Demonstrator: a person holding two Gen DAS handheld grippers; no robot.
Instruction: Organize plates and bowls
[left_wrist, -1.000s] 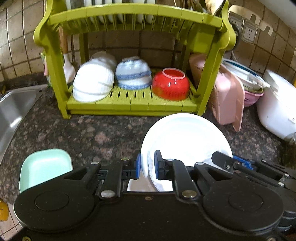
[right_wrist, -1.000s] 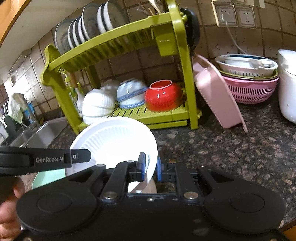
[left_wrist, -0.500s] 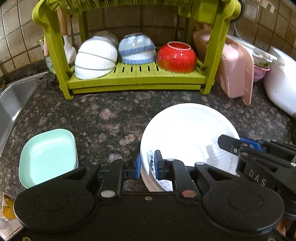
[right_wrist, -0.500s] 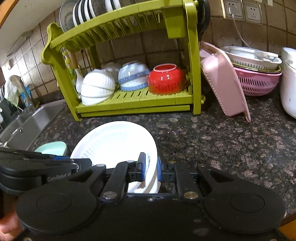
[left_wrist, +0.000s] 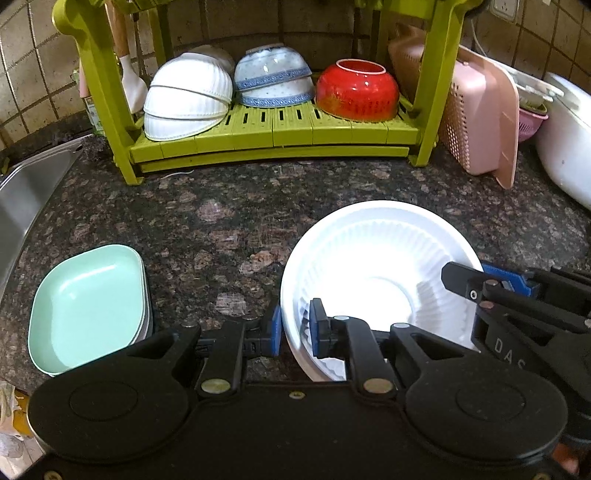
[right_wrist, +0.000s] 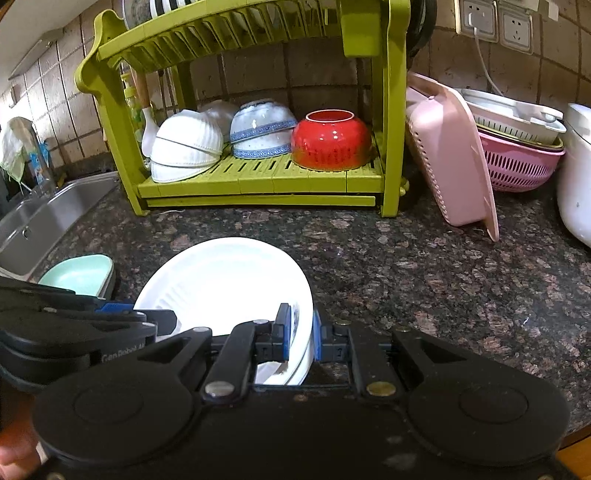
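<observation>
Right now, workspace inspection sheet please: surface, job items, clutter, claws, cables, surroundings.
Surface: dark speckled stone countertop, bare in the middle.
Job's things: white fluted plate held at the front; mint square dishes stacked to its left; white ribbed bowls, blue-patterned bowls and red bowl upside down on the green dish rack.
Clutter: pink basket leaning on the rack; pink colander; white appliance.
Claws: left claw and right claw both clamp the plate's rim.
Cables: white cord plugged into the wall socket.
Surroundings: steel sink, tiled wall.
</observation>
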